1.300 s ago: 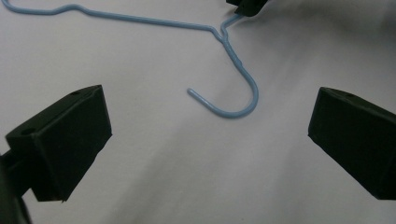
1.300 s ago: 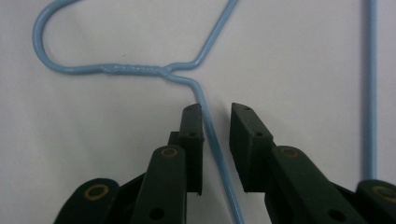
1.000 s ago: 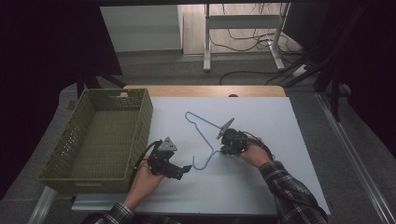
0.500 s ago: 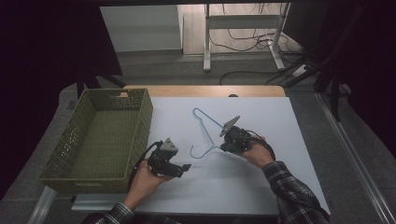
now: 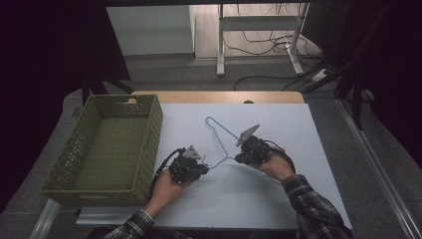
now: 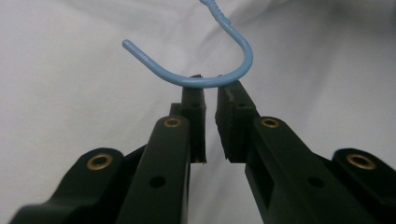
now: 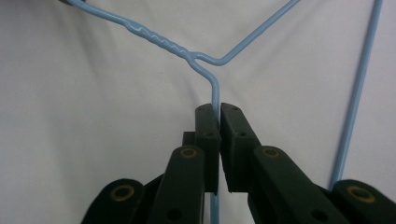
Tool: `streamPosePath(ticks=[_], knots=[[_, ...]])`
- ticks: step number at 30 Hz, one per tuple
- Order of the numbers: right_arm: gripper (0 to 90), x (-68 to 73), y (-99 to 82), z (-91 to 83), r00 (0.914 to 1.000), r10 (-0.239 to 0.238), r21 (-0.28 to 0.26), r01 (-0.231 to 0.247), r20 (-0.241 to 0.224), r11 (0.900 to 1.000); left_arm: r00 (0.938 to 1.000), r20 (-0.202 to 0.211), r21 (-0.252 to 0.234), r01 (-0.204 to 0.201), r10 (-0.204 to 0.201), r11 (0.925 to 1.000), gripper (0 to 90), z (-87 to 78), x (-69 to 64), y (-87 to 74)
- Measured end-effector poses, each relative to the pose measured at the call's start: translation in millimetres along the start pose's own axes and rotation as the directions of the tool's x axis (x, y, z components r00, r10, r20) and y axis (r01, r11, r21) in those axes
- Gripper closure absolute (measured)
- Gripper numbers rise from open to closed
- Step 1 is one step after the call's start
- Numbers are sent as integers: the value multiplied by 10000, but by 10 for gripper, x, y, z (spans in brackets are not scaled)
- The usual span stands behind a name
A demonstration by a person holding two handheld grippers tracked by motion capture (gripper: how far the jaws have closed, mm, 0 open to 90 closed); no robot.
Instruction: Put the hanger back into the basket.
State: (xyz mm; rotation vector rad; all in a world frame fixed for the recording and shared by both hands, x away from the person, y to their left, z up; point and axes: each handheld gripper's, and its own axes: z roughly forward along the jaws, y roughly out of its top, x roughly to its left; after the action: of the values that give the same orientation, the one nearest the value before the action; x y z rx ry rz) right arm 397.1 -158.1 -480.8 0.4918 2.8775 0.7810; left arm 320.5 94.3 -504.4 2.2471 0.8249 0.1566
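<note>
A blue wire hanger [image 5: 221, 128] lies on the white table [image 5: 288, 124], its hook pointing at my left gripper [image 5: 204, 169]. My right gripper [image 5: 238, 158] is shut on the hanger's shoulder wire just below the twisted neck [image 7: 159, 39]; in the right gripper view the wire runs up out of its tips [image 7: 219, 109]. The left gripper's jaws [image 6: 211, 91] have just been closing and now stand almost together, a thin gap left between them. The hook's bend [image 6: 243, 65] lies across their tips, not inside the gap.
An olive woven basket [image 5: 154, 129] stands at the table's left, close to my left hand. Beyond the far wooden edge [image 5: 219, 97] are a metal frame and cables on the floor.
The left gripper's jaws have closed from wide open, and that hand has edged toward the hook. The hanger has turned a little on the table. The right hand has stayed put.
</note>
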Motion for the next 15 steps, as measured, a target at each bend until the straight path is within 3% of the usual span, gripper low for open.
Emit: streamPosePath(ticks=[5,8,12,15], knots=[[641,-7,-36,-116,9955,907,-80,-905,259,9959,10000,-6,-78,-81,81,9999,813,-4,-15,21],[580,12,-30,-73,9902,1355,-29,-1355,347,9908,9999,-42,-190,-104,104,9998,808,-19,-24,40],[633,48,35,68,9917,1200,322,-1216,470,9921,9999,-62,-319,-120,119,9994,805,-38,-28,54],[737,73,65,130,9933,997,525,-1028,581,9933,10000,-29,-401,-97,96,9992,805,-48,-20,58]])
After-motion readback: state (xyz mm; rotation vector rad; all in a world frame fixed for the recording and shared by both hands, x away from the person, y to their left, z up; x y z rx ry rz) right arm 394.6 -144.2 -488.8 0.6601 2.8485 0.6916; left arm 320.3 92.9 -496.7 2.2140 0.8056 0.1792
